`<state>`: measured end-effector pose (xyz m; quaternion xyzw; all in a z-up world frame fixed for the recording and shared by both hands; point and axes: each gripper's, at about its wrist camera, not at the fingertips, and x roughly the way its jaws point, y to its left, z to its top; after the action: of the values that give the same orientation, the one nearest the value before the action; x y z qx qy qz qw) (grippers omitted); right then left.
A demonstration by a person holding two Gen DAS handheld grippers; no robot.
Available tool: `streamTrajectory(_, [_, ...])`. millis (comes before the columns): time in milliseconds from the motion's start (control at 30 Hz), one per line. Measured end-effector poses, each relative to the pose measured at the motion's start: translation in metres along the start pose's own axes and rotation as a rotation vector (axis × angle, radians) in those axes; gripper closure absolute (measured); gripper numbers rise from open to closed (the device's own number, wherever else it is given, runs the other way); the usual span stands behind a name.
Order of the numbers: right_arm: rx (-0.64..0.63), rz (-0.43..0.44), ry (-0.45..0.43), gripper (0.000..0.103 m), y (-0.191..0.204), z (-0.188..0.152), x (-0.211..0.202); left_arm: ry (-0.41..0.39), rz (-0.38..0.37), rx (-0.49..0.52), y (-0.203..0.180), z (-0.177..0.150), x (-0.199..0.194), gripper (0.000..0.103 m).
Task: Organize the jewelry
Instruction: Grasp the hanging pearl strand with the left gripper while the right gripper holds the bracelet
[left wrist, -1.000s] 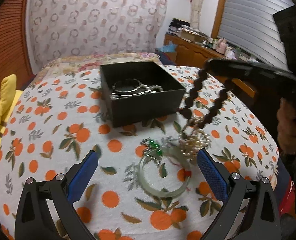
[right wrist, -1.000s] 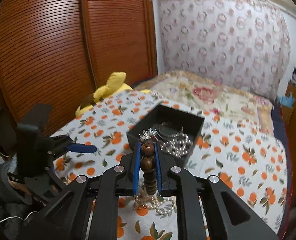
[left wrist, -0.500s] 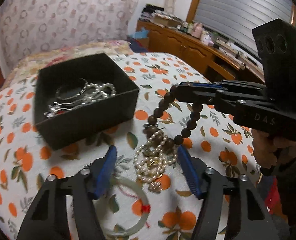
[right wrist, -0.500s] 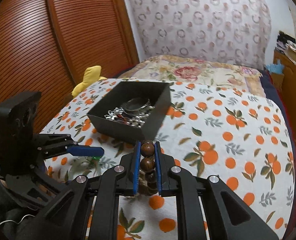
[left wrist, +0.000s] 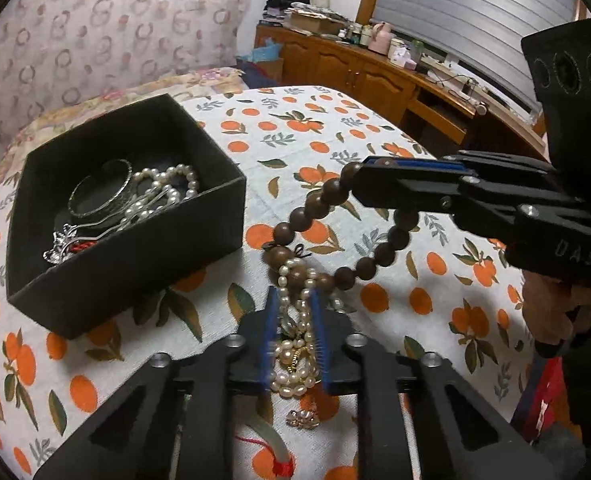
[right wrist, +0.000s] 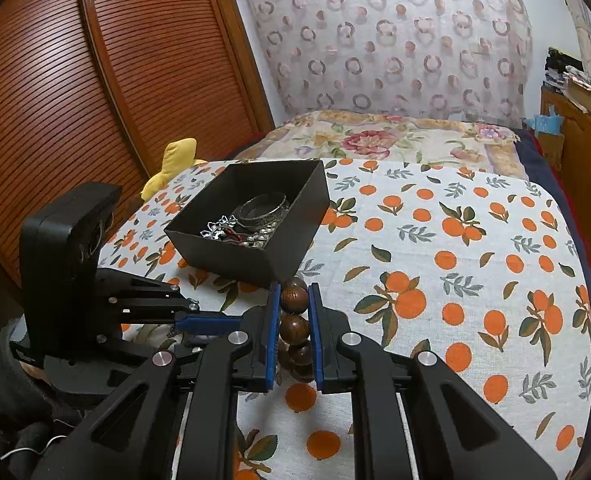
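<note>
My right gripper [right wrist: 293, 300] is shut on a brown wooden bead bracelet [right wrist: 294, 300] and holds it just above the cloth; it also shows in the left wrist view [left wrist: 369, 178] with the bracelet [left wrist: 313, 204] hanging from it. The bracelet is tangled with a white pearl necklace [left wrist: 295, 344]. My left gripper [left wrist: 293, 306] is shut on the pearl necklace, right of the black jewelry box [left wrist: 135, 248]. The box [right wrist: 295, 204] holds a silver bangle, pearls and a silver hairpin. A green jade bangle [left wrist: 269, 438] lies under my left gripper, mostly hidden.
The orange-print cloth [right wrist: 455, 280] covers the bed. A yellow plush toy [right wrist: 175, 160] lies at the left edge by the wooden wardrobe [right wrist: 75, 120]. A wooden desk with clutter [left wrist: 375, 68] stands to the right.
My left gripper moved forward and closed on the pearl necklace. My right gripper kept its hold on the bead bracelet and dropped lower toward the cloth.
</note>
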<state>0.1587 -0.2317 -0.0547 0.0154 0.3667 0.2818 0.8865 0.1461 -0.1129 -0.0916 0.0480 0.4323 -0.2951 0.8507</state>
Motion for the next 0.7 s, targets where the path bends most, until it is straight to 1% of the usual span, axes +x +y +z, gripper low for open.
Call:
streamTrajectory(33, [0.001,0.0,0.001,0.088,-0.001,0.0,0.0,-0.004,-0.005,0.003,0.0,0.0,-0.001,0.095])
streamTrajectory(167, [0.002,-0.003,0.003,0.088,-0.002,-0.002,0.0,-0.022,-0.009,0.005,-0.001,0.001,-0.008,0.095])
streamTrajectory(267, [0.003,-0.008,0.005,0.088,-0.004,-0.003,0.003,-0.049,-0.016,-0.013,0.002,0.0,-0.02,0.095])
streamTrajectory(467, [0.003,-0.006,0.019,0.088,-0.003,-0.006,0.006,-0.149,-0.038,-0.061,0.01,0.011,-0.06,0.096])
streamTrajectory(700, [-0.023,0.008,0.027,0.088,0.013,-0.005,0.011,-0.272,-0.024,-0.051,0.005,0.031,-0.113,0.096])
